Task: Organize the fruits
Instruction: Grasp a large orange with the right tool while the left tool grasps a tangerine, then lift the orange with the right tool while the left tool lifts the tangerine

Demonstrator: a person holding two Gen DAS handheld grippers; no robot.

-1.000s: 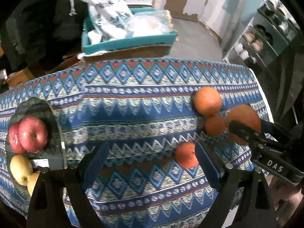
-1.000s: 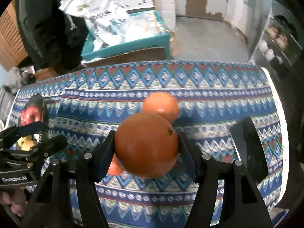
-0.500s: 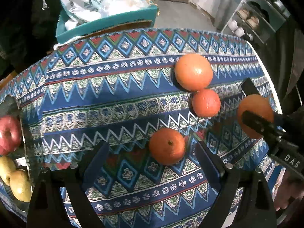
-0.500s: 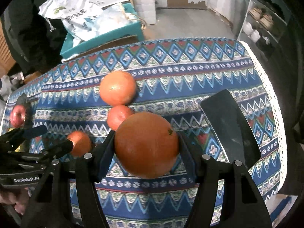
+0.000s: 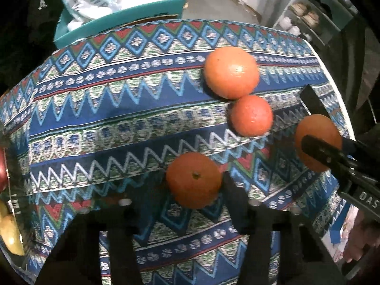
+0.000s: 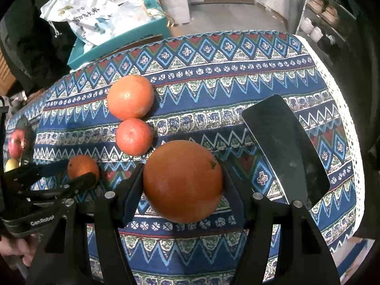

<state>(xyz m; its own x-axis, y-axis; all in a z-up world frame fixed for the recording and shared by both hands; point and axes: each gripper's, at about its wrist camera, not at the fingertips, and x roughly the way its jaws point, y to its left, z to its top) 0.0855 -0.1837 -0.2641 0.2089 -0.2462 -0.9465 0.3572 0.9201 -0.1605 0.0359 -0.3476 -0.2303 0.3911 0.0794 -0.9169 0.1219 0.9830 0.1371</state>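
My right gripper (image 6: 182, 182) is shut on a large orange (image 6: 182, 181) and holds it above the patterned tablecloth (image 6: 237, 76); it also shows in the left wrist view (image 5: 317, 149). My left gripper (image 5: 187, 190) is open, its fingers on either side of a smaller orange (image 5: 193, 182) on the cloth, which also shows in the right wrist view (image 6: 82, 167). A big orange (image 5: 231, 72) and a small reddish orange (image 5: 251, 115) lie touching beyond it. A dark plate (image 6: 27, 128) at far left holds a red apple (image 6: 15, 142) and yellow fruit (image 5: 10, 232).
A dark rectangular plate (image 6: 287, 147) lies on the cloth at right. A teal box (image 6: 118, 40) with white bags stands behind the table. Shelves (image 6: 323, 19) are at the far right. The table's right edge (image 6: 344, 118) is near.
My left gripper has moved forward and down so the smaller orange now sits between its fingers. My right gripper with the large orange has moved nearer the dark rectangular plate.
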